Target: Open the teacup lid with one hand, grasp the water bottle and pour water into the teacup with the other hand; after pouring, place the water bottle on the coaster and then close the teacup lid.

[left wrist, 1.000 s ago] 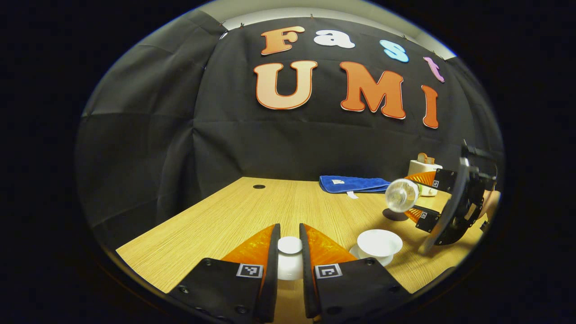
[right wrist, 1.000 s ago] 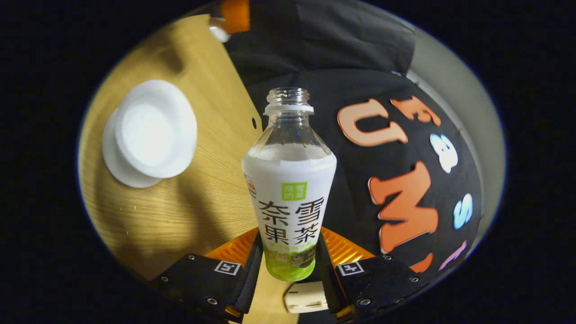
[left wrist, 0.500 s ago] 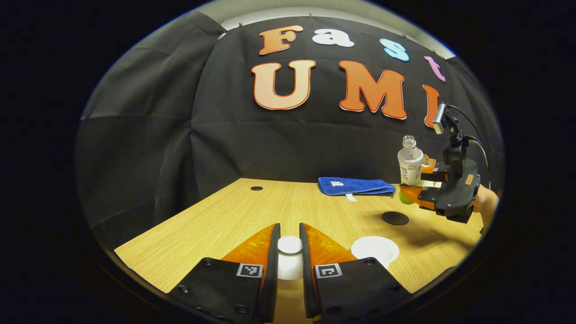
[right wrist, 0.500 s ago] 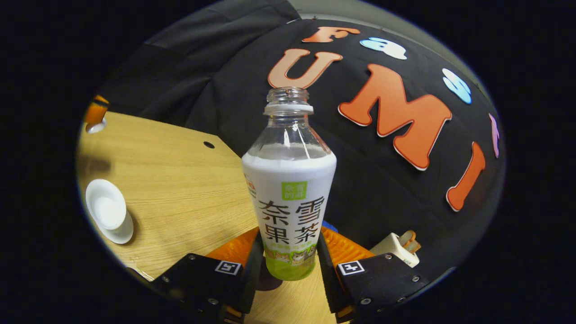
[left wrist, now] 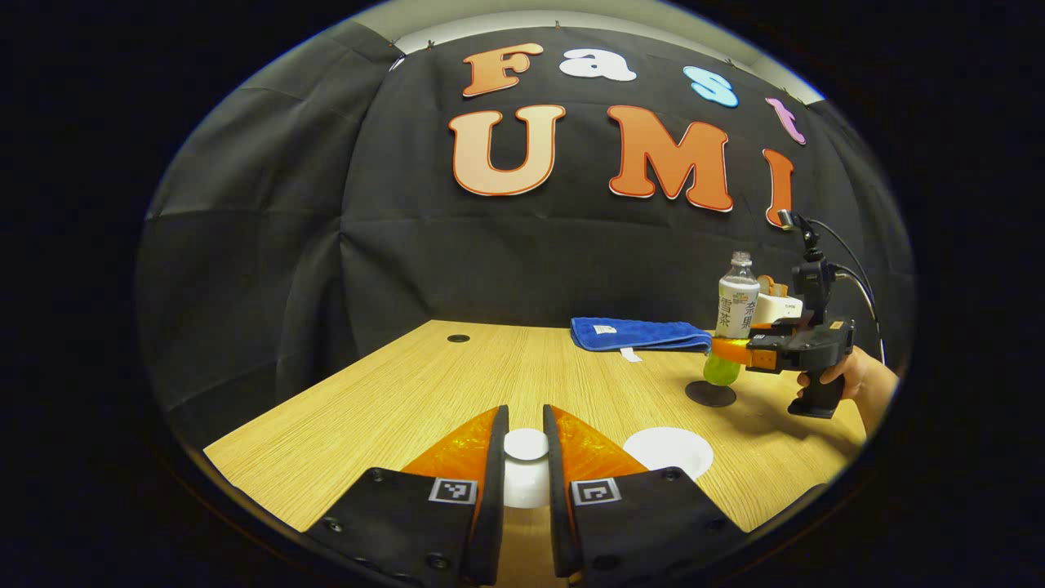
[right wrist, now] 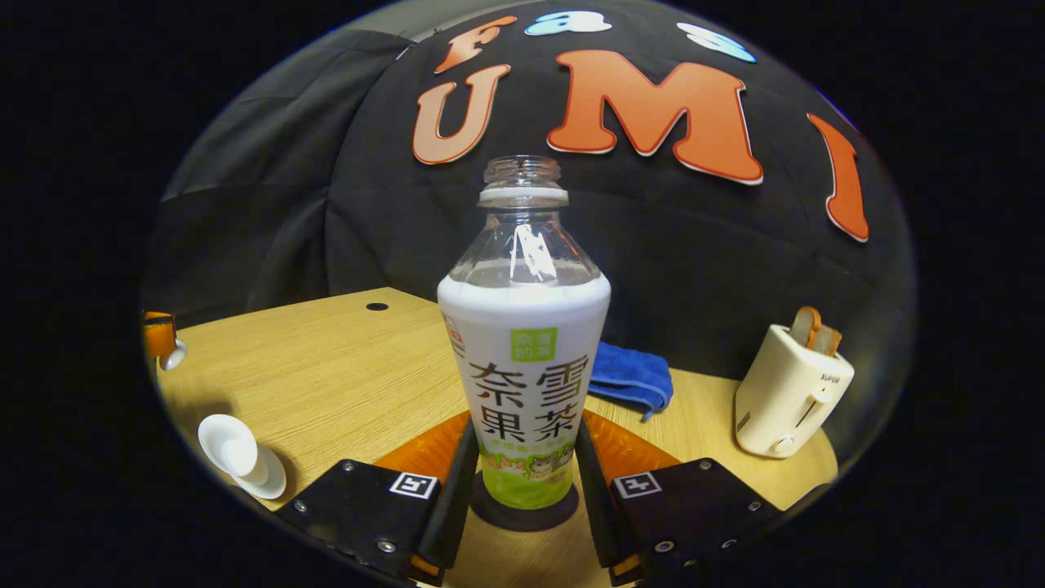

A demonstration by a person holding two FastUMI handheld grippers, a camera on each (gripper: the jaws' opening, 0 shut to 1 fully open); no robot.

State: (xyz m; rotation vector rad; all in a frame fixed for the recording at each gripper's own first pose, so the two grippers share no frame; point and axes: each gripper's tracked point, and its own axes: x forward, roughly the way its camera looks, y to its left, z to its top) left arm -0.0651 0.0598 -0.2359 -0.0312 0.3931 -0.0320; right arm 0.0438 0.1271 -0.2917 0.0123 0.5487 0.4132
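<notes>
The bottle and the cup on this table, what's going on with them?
The right hand-held gripper grips an uncapped bottle upright just above the dark coaster, apparently about to set it down. The left hand-held gripper holds the white lid by its knob, off the cup, which stands open on the table.

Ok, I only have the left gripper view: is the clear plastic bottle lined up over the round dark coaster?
Observer: Yes. In the right gripper view the round dark coaster shows directly beneath the green base of the clear plastic bottle.
Operator: Both jaws on it?
Observer: Yes, the right gripper has both jaws pressing on the bottle's lower sides.
Operator: And the cup?
Observer: The white teacup stands uncovered on its white saucer. The left gripper holds the white lid apart from it.
</notes>
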